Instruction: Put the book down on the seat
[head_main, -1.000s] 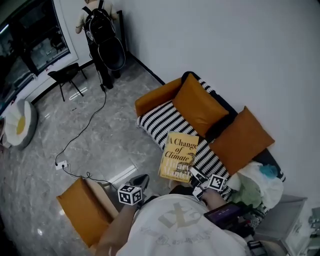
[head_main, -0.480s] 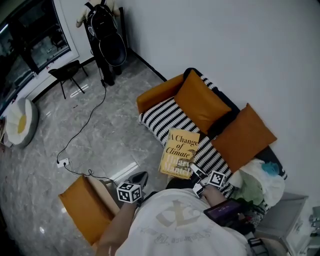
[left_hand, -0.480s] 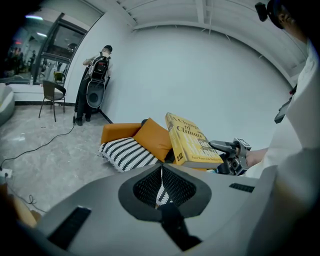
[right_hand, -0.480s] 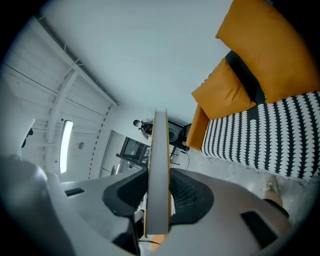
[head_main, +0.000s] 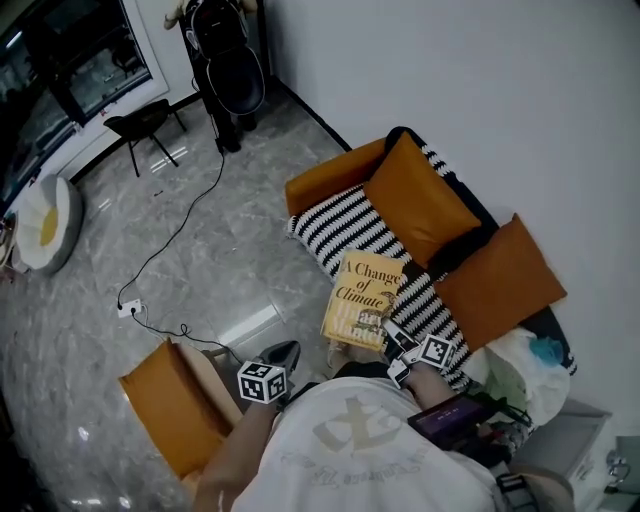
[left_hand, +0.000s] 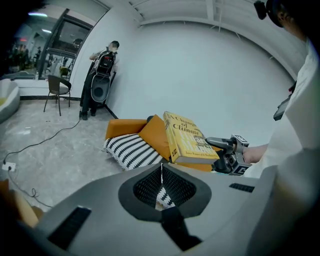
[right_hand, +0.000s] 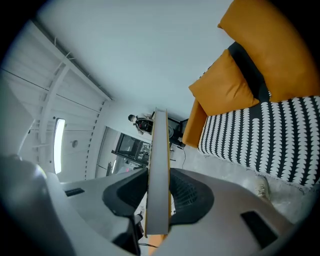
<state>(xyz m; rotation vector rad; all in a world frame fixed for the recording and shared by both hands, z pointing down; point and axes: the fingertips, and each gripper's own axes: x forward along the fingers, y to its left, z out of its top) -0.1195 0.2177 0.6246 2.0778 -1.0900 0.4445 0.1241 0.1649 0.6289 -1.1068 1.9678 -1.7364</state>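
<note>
The yellow book (head_main: 365, 300) hangs cover-up over the front edge of the sofa's black-and-white striped seat (head_main: 345, 225). My right gripper (head_main: 392, 335) is shut on its near edge. In the right gripper view the book's edge (right_hand: 159, 185) stands upright between the jaws. The left gripper view shows the book (left_hand: 187, 137) and the right gripper (left_hand: 212, 142) in front of the orange cushions (left_hand: 155, 135). My left gripper (head_main: 280, 356) is low at the left, over the floor, shut and holding nothing (left_hand: 161, 180).
Two orange cushions (head_main: 420, 200) (head_main: 500, 280) lean on the sofa back. A heap of white and green cloth (head_main: 510, 360) lies at its right end. An orange box (head_main: 170, 410) stands by my left. A cable (head_main: 170, 240), a black chair (head_main: 140, 125) and a person with a backpack (left_hand: 106, 57) are farther off.
The book has shifted a little farther over the striped seat, still held by the right gripper. The head view has shifted slightly. The left gripper has hardly moved.
</note>
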